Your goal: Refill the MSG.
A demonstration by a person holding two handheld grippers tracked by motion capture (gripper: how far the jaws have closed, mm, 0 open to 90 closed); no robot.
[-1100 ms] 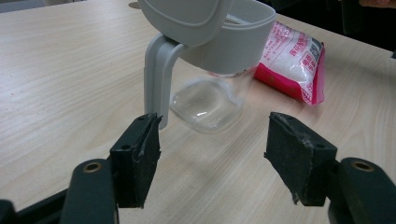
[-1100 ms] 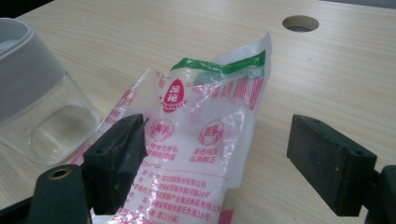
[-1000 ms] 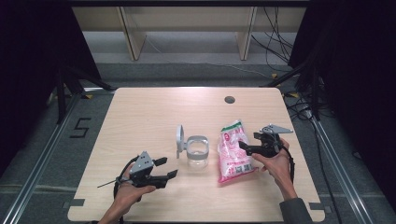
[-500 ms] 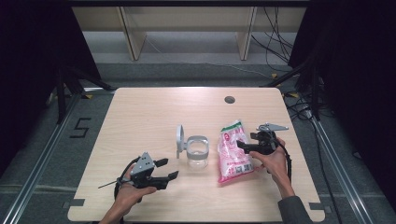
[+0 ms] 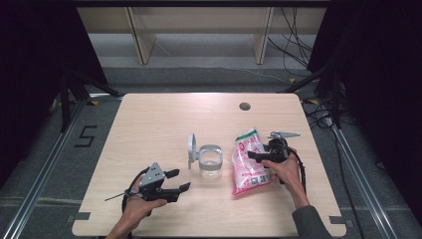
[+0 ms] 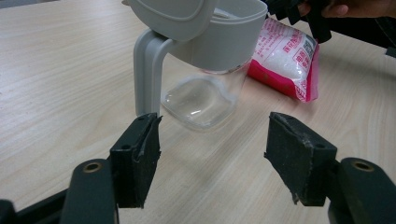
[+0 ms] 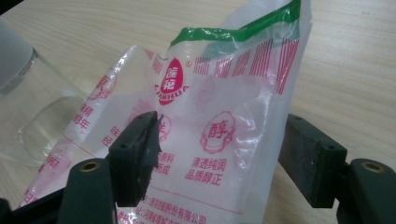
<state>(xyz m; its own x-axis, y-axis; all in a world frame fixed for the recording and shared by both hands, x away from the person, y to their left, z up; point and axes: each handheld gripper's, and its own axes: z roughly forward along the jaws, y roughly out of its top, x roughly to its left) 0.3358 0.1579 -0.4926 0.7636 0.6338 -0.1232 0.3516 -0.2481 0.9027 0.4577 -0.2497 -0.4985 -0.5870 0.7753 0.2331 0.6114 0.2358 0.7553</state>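
Left gripper (image 5: 180, 180) idle, jaws parted and empty, jar (image 6: 212, 70) ahead of them. Right gripper (image 7: 219, 161) has just been narrowing around the bag (image 7: 224, 116), whose top stands between its pads, unpinched. Pickup looks imminent.

You see a clear bag (image 7: 224, 140) with pink-red print, red stripes and a green top band; a clear jar (image 6: 205, 100) with a grey lid (image 6: 173, 16); a pale wood-grain table (image 5: 164, 124).
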